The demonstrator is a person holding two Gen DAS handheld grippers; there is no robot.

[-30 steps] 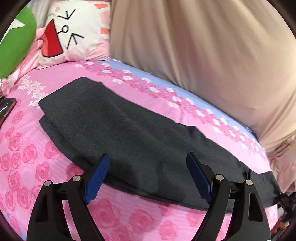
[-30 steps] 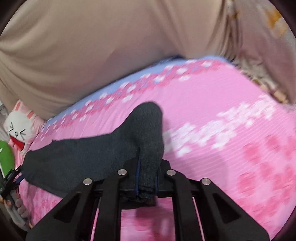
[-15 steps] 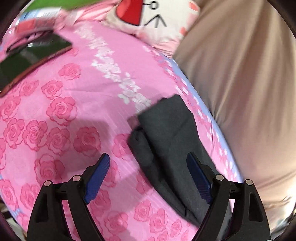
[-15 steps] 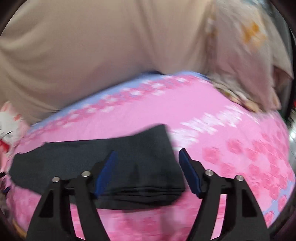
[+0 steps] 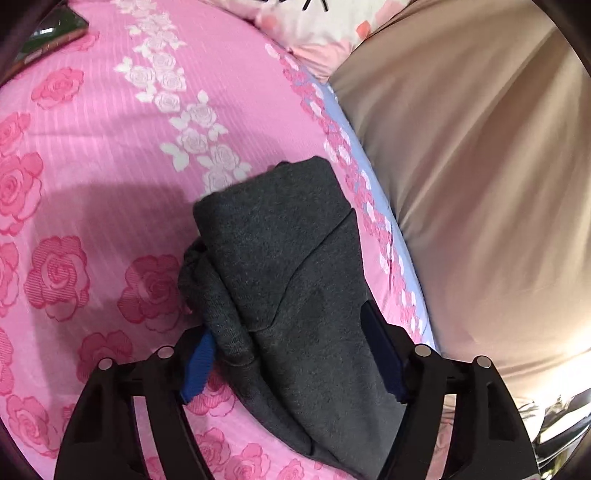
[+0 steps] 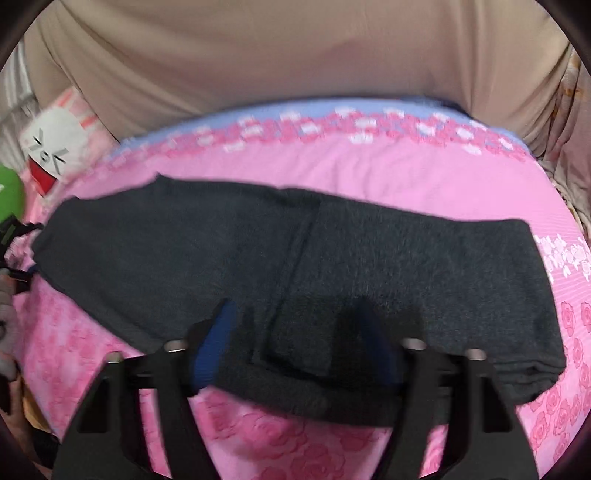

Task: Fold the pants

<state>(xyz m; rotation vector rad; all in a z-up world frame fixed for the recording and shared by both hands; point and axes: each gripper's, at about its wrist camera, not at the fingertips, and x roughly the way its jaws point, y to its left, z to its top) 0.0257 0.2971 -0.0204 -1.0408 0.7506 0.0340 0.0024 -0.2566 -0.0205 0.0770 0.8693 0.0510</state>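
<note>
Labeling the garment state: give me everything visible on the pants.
The pants are dark grey, fleecy-looking knit, lying flat on the pink rose-print bedsheet, folded into a long band with one layer lapped over another. One end is bunched and thick. That end sits between the left gripper as it closes; the right gripper closes astride the near edge.

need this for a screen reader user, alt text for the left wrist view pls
Dark grey pants, folded into a long strip, lie on a pink rose-print bedsheet, one end running between the closing blue-padded fingers of the left gripper. A beige fabric surface rises along the bed's far side, and a white cartoon pillow sits at the top.
</note>
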